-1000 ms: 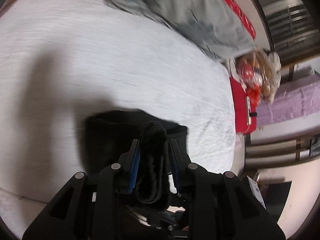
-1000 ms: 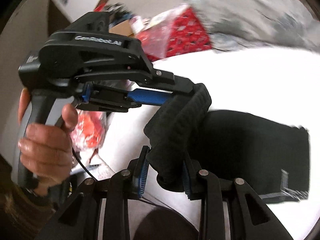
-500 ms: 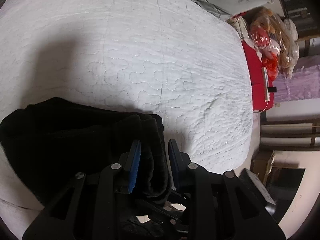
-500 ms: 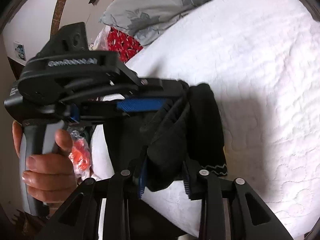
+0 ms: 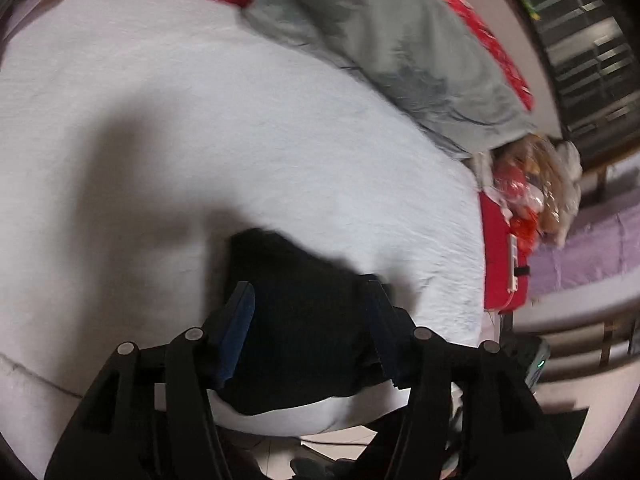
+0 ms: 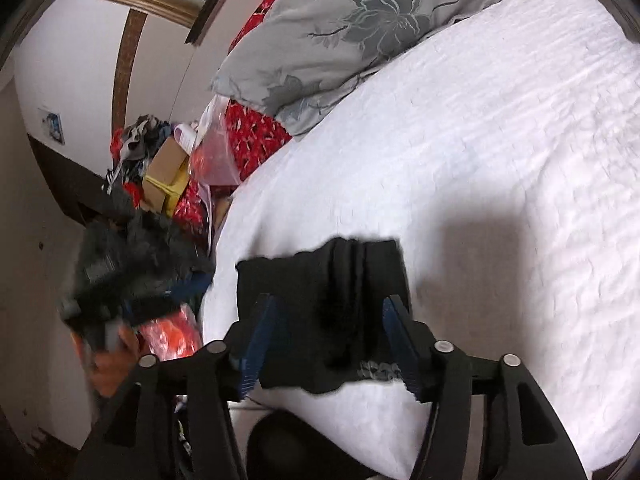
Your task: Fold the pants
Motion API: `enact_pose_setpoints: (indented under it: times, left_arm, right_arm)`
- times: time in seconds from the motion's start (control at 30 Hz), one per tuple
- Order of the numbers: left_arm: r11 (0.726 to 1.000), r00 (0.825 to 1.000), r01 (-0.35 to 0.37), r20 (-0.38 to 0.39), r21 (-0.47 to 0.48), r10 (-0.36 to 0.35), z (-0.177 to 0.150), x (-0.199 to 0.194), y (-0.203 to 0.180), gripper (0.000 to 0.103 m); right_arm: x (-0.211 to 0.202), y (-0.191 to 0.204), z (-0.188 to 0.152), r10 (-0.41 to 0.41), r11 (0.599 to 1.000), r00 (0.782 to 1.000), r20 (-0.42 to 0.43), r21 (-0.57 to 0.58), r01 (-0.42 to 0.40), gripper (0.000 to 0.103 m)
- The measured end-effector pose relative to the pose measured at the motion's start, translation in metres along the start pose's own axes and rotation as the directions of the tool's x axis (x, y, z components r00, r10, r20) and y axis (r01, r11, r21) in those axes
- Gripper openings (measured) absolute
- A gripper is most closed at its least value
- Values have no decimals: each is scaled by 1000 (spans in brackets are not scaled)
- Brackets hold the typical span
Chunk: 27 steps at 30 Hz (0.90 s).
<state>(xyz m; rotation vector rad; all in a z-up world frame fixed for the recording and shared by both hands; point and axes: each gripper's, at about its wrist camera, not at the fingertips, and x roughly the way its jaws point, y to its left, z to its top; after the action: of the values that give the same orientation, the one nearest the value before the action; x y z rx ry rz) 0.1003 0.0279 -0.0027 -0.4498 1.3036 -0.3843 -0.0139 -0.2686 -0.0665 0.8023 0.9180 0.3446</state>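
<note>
— Where are the pants [image 6: 320, 300] seen?

— A folded black bundle is seen lying on the white bed [image 6: 500, 160], close to its near edge, in both wrist views.

— And the left hand-held gripper [image 5: 310, 316]?

— Its blue-padded jaws are spread wide, with nothing clamped between them; the pants are framed behind the gap.

— The right hand-held gripper [image 6: 330, 342]?

— It is likewise parted and empty above the bundle. A grey floral pillow [image 6: 360, 32] is seen at the bed's far end.
</note>
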Motion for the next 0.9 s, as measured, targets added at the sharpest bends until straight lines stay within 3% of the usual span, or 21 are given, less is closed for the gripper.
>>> enact_pose_setpoints:
  times: [0.1,0.3,0.33,0.37,0.43,0.57,0.67,0.73,0.9]
  left_arm:
    - [999,999,11,-31,-44,-12,-7,16,17,55]
    - [998,998,-64,-28,-25,64,-11,47,16,55]
    - [997,997,-72,-22,-35,72,-9,51,16,55]
    - [995,996,-85,-16,-47,85,-6,54,14,55]
    - [994,996,-83,6,-71,83,-2,53,11,48]
    - [986,990,-143,-13,-91,143,5,68,19,43]
    - [982,990,-141,-39,-126,137,3,79,28,44]
    - [983,991,-129,-34,-129,126,2,75,29,44]
    - [989,996,-86,-10,-123,86,-7,44,29,44]
  right_arm:
    - [25,8,11,-9,1000,999,-41,-15,8,65]
    - [66,9,17,-90,995,992,-84,-44,87,64]
    - [69,9,15,-102,993,991,-90,-63,97,52]
    - [72,11,15,-111,990,989,-97,-93,101,25]
    - [73,15,14,-139,980,984,-115,-157,120,19]
    - [50,18,27,-123,976,992,-27,-186,116,18]
    - [68,2,23,-185,969,979,-88,-182,166,19]
    - [72,-2,19,-197,965,977,-82,-192,178,22]
    - [51,-3,23,-103,990,988,-114,-108,91,36]
